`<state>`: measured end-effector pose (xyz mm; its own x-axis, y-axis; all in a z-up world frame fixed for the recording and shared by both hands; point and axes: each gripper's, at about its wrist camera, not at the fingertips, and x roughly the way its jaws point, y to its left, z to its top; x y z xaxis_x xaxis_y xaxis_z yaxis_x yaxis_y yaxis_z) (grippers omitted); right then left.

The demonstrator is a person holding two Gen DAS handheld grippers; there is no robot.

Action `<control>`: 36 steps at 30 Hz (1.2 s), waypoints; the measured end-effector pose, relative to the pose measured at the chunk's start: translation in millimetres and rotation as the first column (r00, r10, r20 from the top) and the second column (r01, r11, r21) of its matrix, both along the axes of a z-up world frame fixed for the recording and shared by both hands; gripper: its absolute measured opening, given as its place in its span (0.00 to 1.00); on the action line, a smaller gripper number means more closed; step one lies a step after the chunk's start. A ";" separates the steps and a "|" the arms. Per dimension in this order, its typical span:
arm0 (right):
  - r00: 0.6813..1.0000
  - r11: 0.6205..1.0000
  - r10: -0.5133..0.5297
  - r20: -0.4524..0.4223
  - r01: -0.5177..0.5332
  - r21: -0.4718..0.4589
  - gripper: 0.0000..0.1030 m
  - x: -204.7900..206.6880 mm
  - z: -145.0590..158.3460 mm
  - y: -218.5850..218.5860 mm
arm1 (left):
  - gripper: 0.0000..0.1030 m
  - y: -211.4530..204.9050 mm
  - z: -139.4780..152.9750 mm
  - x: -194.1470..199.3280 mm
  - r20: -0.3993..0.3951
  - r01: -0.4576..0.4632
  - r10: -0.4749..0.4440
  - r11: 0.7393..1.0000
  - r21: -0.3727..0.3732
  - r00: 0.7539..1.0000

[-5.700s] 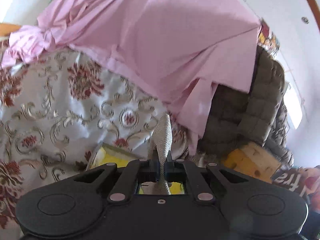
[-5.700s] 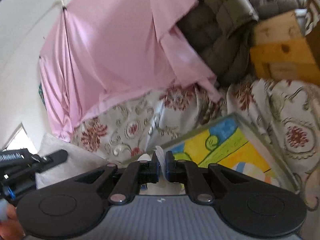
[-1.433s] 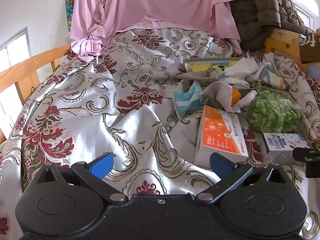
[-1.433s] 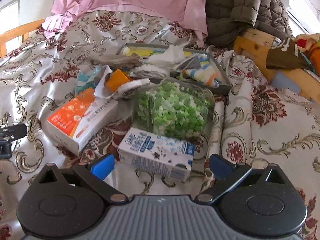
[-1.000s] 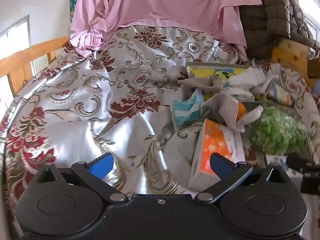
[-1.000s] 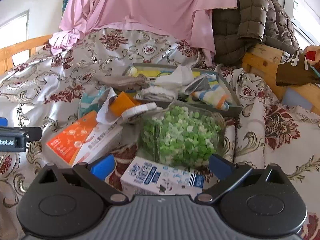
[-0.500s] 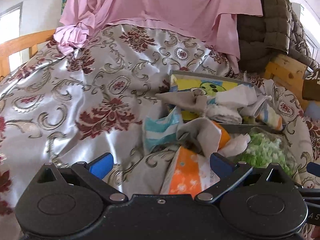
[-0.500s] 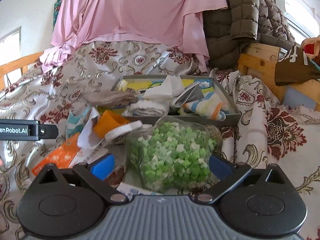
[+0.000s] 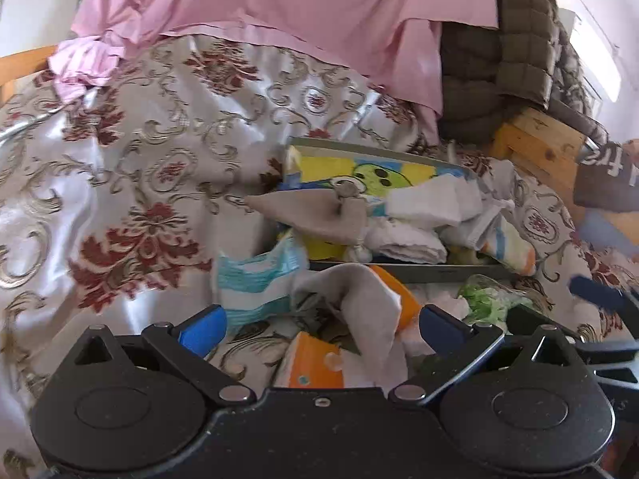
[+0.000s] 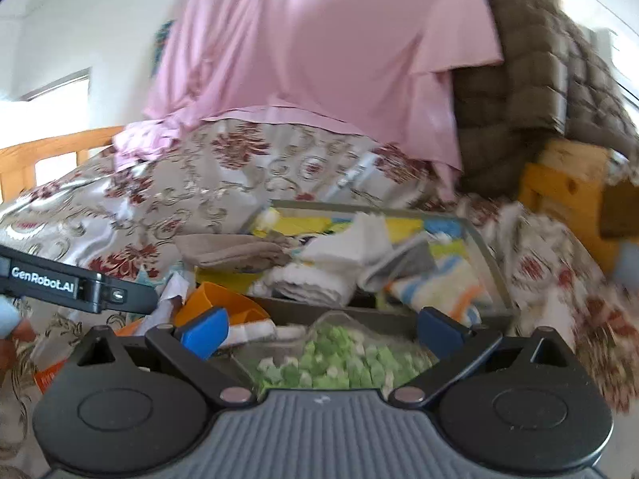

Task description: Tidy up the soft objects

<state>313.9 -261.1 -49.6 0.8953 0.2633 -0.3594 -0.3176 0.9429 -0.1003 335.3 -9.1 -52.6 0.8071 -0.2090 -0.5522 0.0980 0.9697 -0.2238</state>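
A bed (image 9: 120,167) with a shiny floral cover fills most of both views, and a pink sheet (image 9: 279,8) hangs across the top of each frame with a brown quilted coat (image 9: 499,60) at the upper right. In the middle of the left wrist view sits a shallow grey tray (image 9: 407,273) with a yellow cartoon lining, holding a heap of socks: a beige sock (image 9: 311,215) draped over its left edge, white socks (image 9: 423,203) in the centre and a striped sock (image 9: 507,243) at the right. Just in front of the tray lie a teal-striped sock (image 9: 255,283), a grey and orange sock (image 9: 367,303), an orange tissue box (image 9: 315,363) and a bag of green pieces (image 10: 331,359). The left claw (image 9: 319,323) is spread wide and empty above the grey and orange sock. The right claw (image 10: 321,327), low in its frame, is also wide apart and empty, over the bag.
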 end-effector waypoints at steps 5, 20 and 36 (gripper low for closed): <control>0.983 0.977 0.185 -0.005 -0.185 -0.105 0.99 4.8 2.9 10.9 | 0.99 0.0 -4.0 10.0 -0.001 0.066 -0.066 0.997 -0.046 0.998; 0.934 0.817 0.356 -0.013 -0.318 -0.482 0.83 -7.4 -31.0 77.1 | 0.85 17.0 -11.2 36.4 -0.065 0.082 -0.103 0.960 -0.268 0.993; 0.933 0.686 0.359 -0.021 -0.278 -0.672 0.52 -10.5 -61.9 108.7 | 0.48 28.3 -26.1 69.6 -0.253 -0.092 -0.033 0.880 -0.466 0.967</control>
